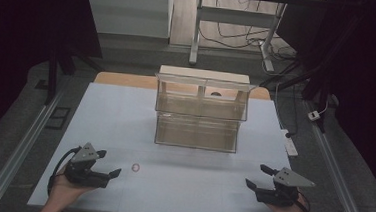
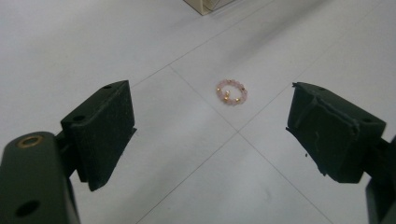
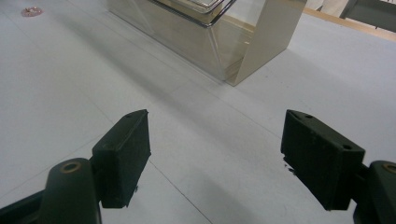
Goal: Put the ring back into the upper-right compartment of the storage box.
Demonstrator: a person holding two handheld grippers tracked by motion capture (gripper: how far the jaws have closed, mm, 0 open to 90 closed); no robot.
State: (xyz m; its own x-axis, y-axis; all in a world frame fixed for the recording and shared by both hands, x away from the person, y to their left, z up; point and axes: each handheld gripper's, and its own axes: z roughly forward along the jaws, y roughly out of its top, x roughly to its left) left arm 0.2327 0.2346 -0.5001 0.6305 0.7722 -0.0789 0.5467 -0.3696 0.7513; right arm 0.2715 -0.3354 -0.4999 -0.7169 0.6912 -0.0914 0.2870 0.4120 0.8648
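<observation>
left gripper (image 1: 107, 164) w/ jaws spread wide, holding nothing; right gripper (image 1: 253, 177) also spread & empty, well apart. bead ring (image 2: 231, 91) lies flat on the white table (image 1: 110, 110), just ahead of the left jaws & centred btwn them, so left hand's nearer. round, no long axis; pink beads w/ a few gold ones. clear tiered box (image 1: 199, 116) farther back.

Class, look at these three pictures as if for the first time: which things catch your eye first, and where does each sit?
A clear two-tier organizer stands mid-table toward the far edge on the white table. A tiny pink beaded ring with gold beads lies alone on the near part of the table, just ahead of the open left hand-held gripper. The right hand-held gripper, also open, rests at the near right corner.
</observation>
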